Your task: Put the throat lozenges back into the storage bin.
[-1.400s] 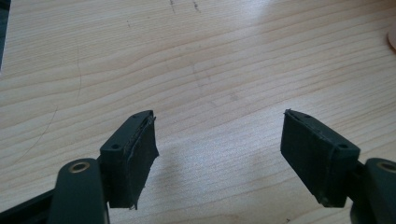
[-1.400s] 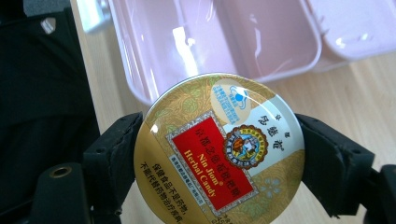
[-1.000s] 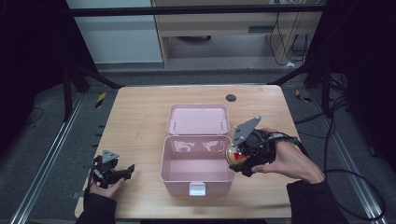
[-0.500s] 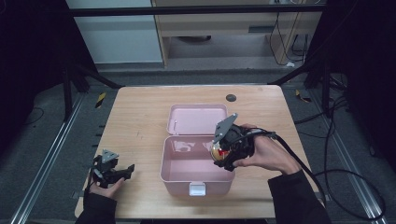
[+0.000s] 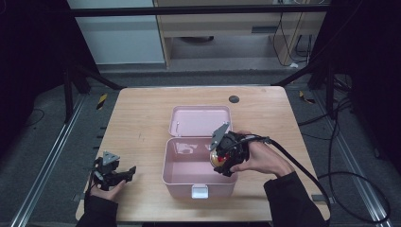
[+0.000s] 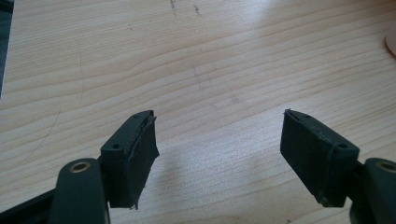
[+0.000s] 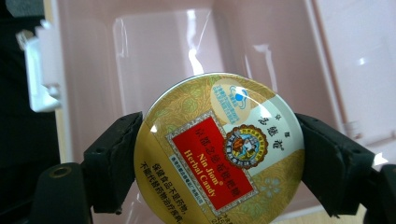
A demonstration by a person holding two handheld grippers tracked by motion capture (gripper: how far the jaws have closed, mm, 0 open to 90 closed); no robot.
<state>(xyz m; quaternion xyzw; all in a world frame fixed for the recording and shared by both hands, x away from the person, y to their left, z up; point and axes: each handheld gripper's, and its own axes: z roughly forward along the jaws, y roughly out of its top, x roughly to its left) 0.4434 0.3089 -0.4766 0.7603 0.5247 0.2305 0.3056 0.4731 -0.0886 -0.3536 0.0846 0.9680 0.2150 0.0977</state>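
Over the pink box (image 5: pixel 189 172): right tool (image 7: pixel 219 154) clamped on round candy tin (image 7: pixel 219 149), above the open inside.
Left tool (image 6: pixel 219 149): jaws apart, holding nothing, low over the desk (image 5: pixel 137 118).
Progress: tin seems not yet laid in the box; lid (image 5: pixel 201 120) open, likely closing is left.
Label: "Nin Jiom Herbal Candy", plus Chinese writing.

The right gripper (image 5: pixel 221 158), clamped on a round candy tin (image 7: pixel 219 151), moves in from beyond the right wall of the pink box (image 5: pixel 189 182) toward the table's left edge; a second ago it hung outside that wall; now it sits over the box's open compartment, just inside the right wall; the right hand (image 5: pixel 257 158) follows it across the rim.
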